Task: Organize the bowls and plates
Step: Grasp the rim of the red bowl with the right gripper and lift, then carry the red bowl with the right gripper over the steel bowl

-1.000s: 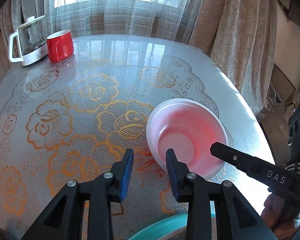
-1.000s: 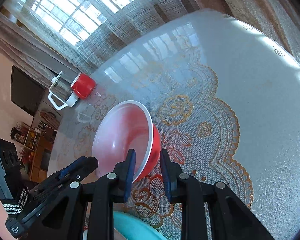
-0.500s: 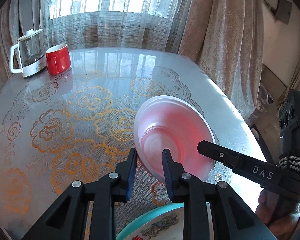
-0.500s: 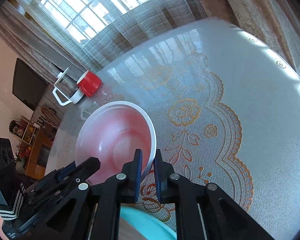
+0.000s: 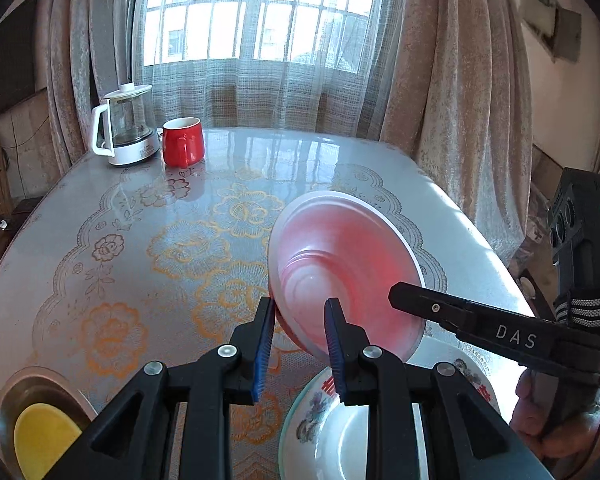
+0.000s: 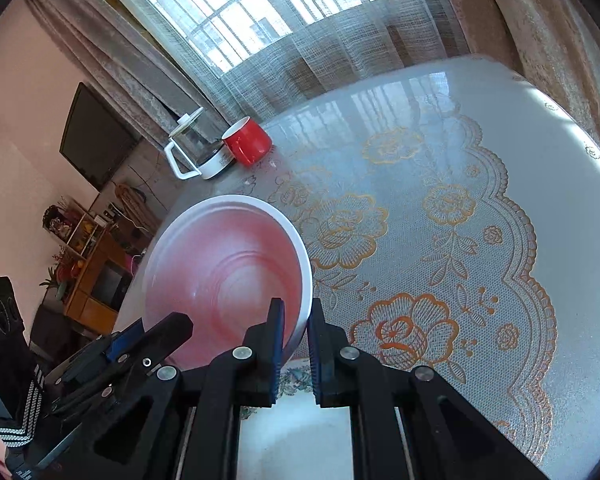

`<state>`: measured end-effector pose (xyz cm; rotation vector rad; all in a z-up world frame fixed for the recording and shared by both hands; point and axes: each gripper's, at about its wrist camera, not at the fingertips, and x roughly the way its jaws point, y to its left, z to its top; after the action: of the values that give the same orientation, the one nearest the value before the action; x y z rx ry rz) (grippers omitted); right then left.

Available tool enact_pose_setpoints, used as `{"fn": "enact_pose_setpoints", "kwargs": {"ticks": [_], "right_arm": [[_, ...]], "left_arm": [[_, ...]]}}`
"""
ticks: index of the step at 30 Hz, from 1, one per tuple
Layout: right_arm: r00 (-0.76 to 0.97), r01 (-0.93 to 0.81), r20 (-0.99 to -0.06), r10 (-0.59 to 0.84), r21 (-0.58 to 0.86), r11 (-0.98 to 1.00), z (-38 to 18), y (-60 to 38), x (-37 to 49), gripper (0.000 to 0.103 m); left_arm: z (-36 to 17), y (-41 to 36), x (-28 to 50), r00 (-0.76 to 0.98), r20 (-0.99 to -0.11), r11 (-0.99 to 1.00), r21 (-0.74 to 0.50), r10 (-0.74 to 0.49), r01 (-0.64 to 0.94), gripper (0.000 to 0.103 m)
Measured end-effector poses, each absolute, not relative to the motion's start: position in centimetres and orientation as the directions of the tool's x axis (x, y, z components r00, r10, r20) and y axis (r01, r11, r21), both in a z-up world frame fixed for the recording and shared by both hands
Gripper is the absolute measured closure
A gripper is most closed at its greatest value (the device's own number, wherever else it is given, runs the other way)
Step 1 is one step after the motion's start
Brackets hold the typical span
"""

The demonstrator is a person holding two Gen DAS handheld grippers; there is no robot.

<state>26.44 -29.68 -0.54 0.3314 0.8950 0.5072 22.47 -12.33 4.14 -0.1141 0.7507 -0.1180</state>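
Left wrist: left gripper (image 5: 300,344) is clamping the red bowl (image 5: 340,268) rim, tilted above the patterned bowl (image 5: 332,440).
Right wrist: right gripper (image 6: 296,344) is pinching the opposite rim; advisable to level it before nesting.

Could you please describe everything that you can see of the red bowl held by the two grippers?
The red bowl looks like thin plastic: red outside, with a pale pink, translucent inside, a white rim and faint rings in its base. It is lifted clear of the table and tilted, its opening facing the cameras. The left gripper straddles its near rim, and the right gripper is shut on the opposite rim. It hangs above a flower-patterned bowl. It looks empty.
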Motion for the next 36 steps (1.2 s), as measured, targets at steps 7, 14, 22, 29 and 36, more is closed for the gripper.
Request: {"fn": "enact_pose_setpoints", "kwargs": {"ticks": [7,14,22,29,36], "right_arm": [[0.493,-0.337,-0.65,0.578,0.47,0.816,-0.3,-26.9,23.9,0.092],[0.462,-0.377,-0.649,0.604,0.473,0.796,-0.5,-23.8,21.5,0.092],[0.425,-0.424,-0.652,0.628,0.47,0.774,-0.8,-20.3,19.1,0.092],[0.386,-0.467,-0.66,0.645,0.463,0.753,-0.9,-16.7,17.4,0.092],[0.343,-0.51,-0.669,0.659,0.457,0.729,-1.0,-13.0,15.8,0.092]], "left_arm": [[4.6,-9.7,18.4,0.751,-0.652,0.991,-0.128,-0.109,0.032,0.077],[4.6,-7.1,14.9,0.763,-0.642,0.993,-0.119,-0.077,0.0,0.077],[4.7,-4.1,11.6,0.777,-0.629,0.994,-0.098,-0.028,-0.043,0.077],[4.4,-1.0,9.0,0.775,-0.632,0.99,-0.099,0.011,-0.095,0.077],[4.1,2.1,6.6,0.771,-0.636,0.983,-0.11,0.043,-0.146,0.077]]}}
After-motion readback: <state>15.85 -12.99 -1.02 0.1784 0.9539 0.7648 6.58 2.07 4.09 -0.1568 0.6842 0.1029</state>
